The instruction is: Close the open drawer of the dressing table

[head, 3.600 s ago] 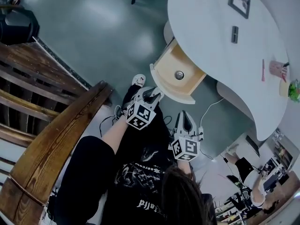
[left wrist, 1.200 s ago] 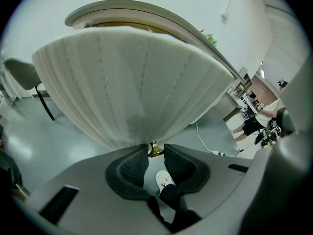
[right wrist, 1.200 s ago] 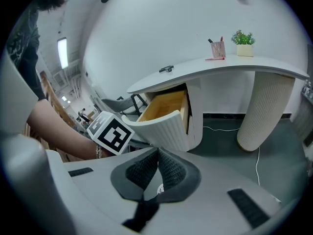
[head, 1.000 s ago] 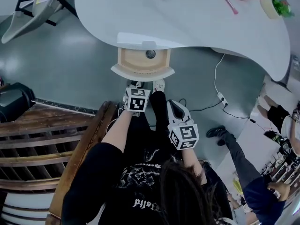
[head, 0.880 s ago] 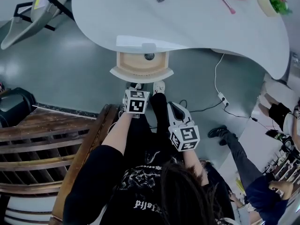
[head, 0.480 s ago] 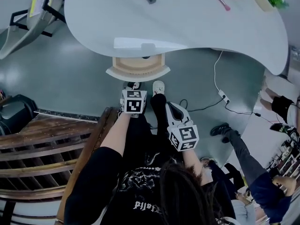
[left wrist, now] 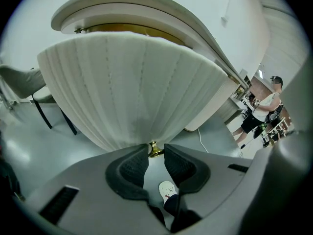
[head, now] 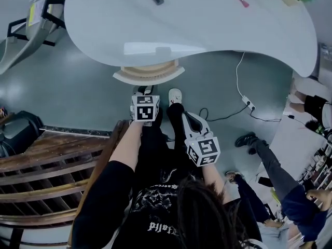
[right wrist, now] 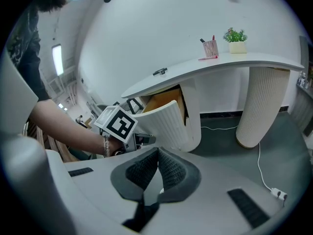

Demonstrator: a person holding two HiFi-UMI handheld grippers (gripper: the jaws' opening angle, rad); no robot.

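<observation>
The left gripper [left wrist: 156,154], jaws half-closed on the brass knob [left wrist: 155,150], is pressing the drawer [left wrist: 132,87] toward 12 o'clock. The right gripper [right wrist: 157,163] is hanging shut and empty. An off-centre shove is risking a jammed drawer.

Drawer front [head: 149,75] blocks straight ahead w/ tabletop [head: 197,25] overhanging; floor [head: 78,87] open either side.
</observation>
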